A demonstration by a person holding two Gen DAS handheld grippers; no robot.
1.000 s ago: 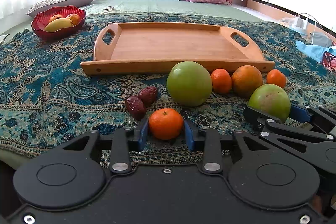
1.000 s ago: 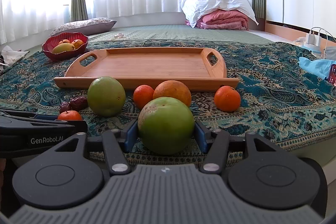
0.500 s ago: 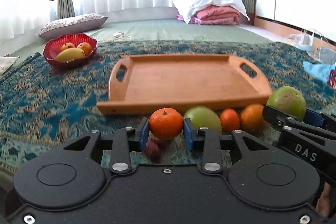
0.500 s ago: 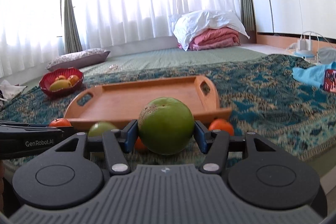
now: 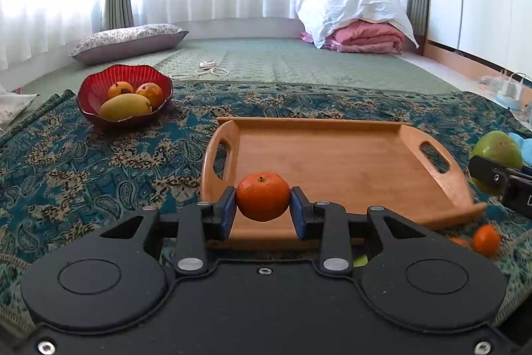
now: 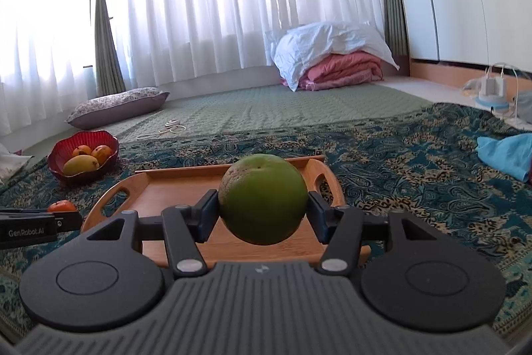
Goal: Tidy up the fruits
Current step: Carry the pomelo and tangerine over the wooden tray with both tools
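Two fruits are held above the near edge of the bare wooden tray (image 5: 335, 155), which lies just ahead of and below both sets of fingers. Right gripper (image 6: 262, 218) clamps the big green fruit (image 6: 263, 198) over the tray's right half; left gripper (image 5: 262, 208) pinches the small tangerine (image 5: 262, 196) over its near-left corner.

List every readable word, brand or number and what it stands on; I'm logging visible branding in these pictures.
"GenRobot.AI": white print on the side of the left gripper, seen from the right wrist.
"D": a cut-off white letter on the right gripper, seen from the left wrist; the rest is out of frame.
Nothing else is readable.
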